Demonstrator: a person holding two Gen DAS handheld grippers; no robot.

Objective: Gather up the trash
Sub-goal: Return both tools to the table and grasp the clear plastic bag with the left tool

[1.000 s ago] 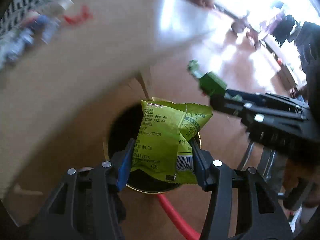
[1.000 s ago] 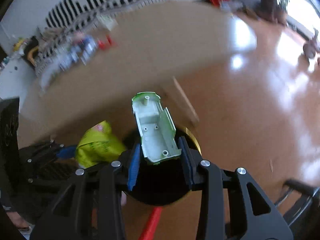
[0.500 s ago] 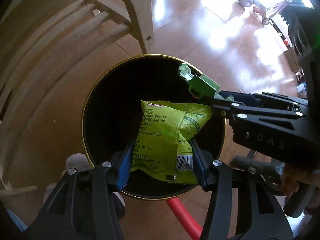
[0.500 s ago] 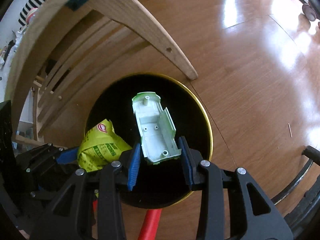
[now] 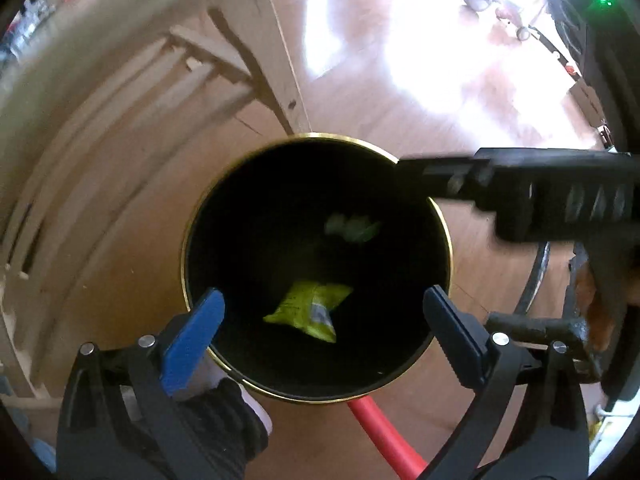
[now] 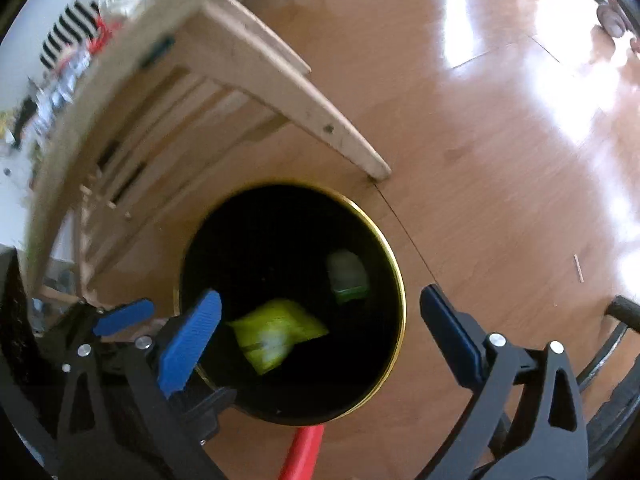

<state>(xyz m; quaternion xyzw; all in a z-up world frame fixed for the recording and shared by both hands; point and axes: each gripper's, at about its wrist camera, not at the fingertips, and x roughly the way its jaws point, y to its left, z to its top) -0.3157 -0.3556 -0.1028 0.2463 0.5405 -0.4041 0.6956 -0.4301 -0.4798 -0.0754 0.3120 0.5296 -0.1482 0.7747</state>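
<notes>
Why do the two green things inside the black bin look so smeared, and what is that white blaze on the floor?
Left wrist view: snack packet fairly sharp, green plastic piece motion-blurred, window glare on the wooden floor. Right wrist view: both smeared inside the bin.

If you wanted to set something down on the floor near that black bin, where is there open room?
The widest bare patch is the wooden floor right of the bin, beyond the table leg. Left of the bin it is crowded by the table's slats. Inside the bin lie a yellow-green snack packet and a pale green plastic piece. A red tube lies on the near side.
</notes>
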